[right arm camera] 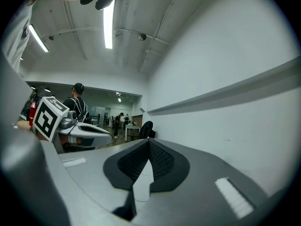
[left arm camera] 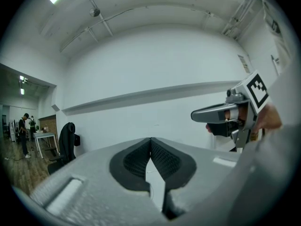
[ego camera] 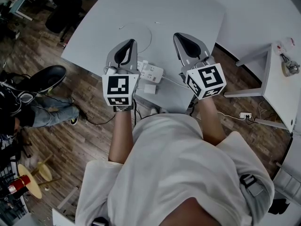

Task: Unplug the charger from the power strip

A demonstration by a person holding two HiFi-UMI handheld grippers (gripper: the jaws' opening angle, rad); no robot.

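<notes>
1. Head view – the person in a white T-shirt (ego camera: 174, 168) is holding both tools over the near edge of the white desk (ego camera: 188, 13). The left hand-held gripper (ego camera: 128, 43) and the right hand-held gripper (ego camera: 181, 36) are pointing away from the body, well apart. The white power strip (ego camera: 154, 73) is lying on the desk between them. At its left end, just beside the left tool, a small white block is standing that looks like the charger (ego camera: 142, 66). I cannot tell whether it is seated in a socket. A white square piece (ego camera: 149, 89) is lying near the strip.

2. Left gripper view – the left hand-held gripper (left arm camera: 150, 142) is showing its black pads pressed together at the tips, with nothing between them. The right hand-held gripper (left arm camera: 218, 114) is hanging to the side, in front of a white wall.

3. Right gripper view – the right hand-held gripper (right arm camera: 148, 143) is likewise pressed together and empty. The left hand-held gripper (right arm camera: 89, 132) is showing at the left.
</notes>
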